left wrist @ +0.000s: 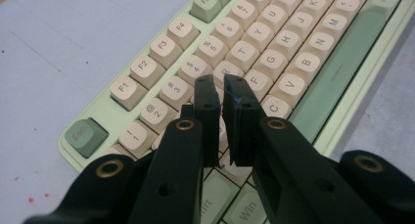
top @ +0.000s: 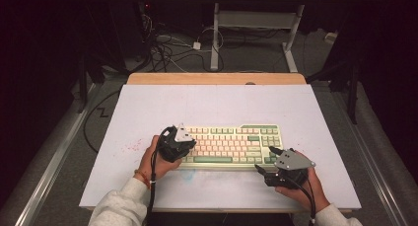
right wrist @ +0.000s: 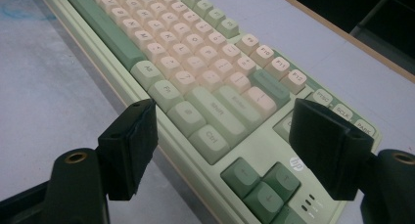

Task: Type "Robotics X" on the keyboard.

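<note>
- Left black two-jaw hand-held gripper (left wrist: 222, 87): jaws closed almost together, nothing between them, tips poised over the letter keys near the keyboard's left end, around the E/D column. Judging by that pose, the closed tips act as one blunt finger for pressing a single key; contact itself is hidden under the jaws.
- Right black two-jaw hand-held gripper (right wrist: 230, 150): jaws spread wide, holding nothing, hovering by the keyboard's near right corner above the dark-green arrow keys (right wrist: 264, 185). Looks parked there, ready to brace the case or take the right-side keys.
- Pale-green keyboard with cream and green keycaps (top: 231, 144): lies flat in the near-centre of the table, long edge towards the person, so both hands reach it from either end.
- Long green spacebar (left wrist: 342, 62) runs along the near edge, untouched.
- White tabletop sheet (top: 212, 102): bare beyond the keyboard, faint red specks near the left hand.
- Beyond it, wooden table edge (top: 217, 78), then loose cables on the floor (top: 172, 48).
</note>
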### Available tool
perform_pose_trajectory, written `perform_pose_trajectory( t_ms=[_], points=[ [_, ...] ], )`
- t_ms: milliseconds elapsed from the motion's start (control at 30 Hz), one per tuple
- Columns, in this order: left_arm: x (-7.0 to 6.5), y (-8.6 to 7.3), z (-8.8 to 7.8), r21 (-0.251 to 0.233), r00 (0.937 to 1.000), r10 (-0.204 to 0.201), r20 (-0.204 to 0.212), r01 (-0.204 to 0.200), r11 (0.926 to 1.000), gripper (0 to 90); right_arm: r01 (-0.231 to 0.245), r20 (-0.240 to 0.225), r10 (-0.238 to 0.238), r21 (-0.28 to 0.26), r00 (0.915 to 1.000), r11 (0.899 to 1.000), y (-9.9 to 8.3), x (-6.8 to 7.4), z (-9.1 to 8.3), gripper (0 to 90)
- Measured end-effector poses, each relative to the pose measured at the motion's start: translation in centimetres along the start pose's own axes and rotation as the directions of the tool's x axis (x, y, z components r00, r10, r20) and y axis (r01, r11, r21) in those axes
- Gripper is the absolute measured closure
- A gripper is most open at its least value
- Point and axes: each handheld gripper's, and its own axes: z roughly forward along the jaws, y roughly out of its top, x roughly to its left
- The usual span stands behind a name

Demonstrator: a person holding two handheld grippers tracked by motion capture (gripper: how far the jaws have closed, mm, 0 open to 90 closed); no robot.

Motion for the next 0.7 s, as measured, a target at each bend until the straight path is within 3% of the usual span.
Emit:
perform_pose_trajectory(
  t_ms=[700],
  points=[
    [-0.20, -0.30, 0.97, 0.034, 0.9999, 0.013, -0.007, -0.013, 0.9993, 82.2, 0.007, 0.000, -0.007, 0.003, 1.0000, 1.000, 0.01, 0.04, 0.06, 27.0]
  ],
)
